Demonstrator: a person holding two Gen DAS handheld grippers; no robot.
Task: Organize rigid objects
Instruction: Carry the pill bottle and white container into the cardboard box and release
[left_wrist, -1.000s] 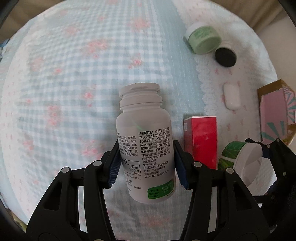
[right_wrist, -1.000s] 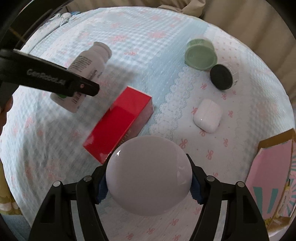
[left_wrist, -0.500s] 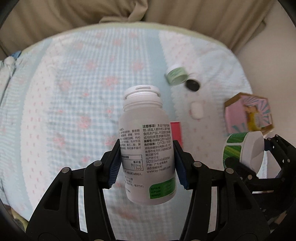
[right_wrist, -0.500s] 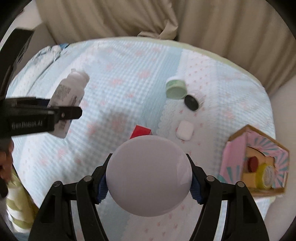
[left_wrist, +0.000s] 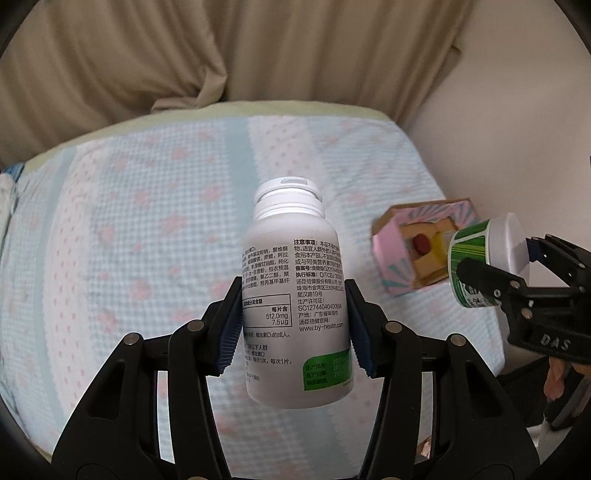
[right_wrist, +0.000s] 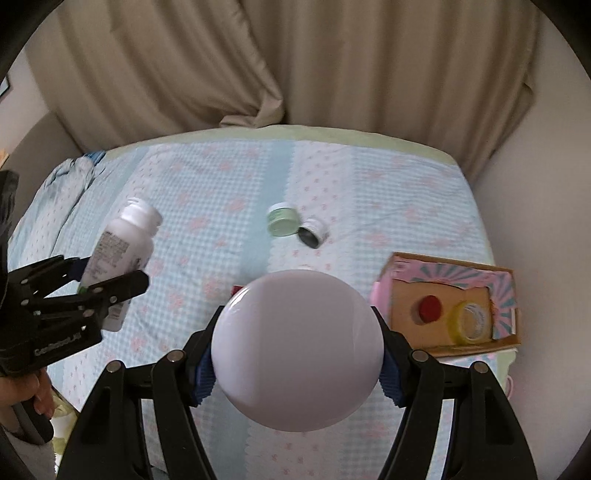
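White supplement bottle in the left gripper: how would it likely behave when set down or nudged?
The white supplement bottle looks rigid, since the left gripper clamps it without denting. Its round, smooth body would probably roll if laid sideways. Standing tall on the soft bedspread, it may tip.

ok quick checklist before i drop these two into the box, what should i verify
1. Left gripper grip on white supplement bottle: ok, clamped at mid body.
2. Right gripper grip on green-labelled jar: ok.
3. Bottle cap closed: ok.
4. Free space in pink cardboard box: cannot tell; red cap and yellow tape roll already inside.
5. Both items above the bed: ok.
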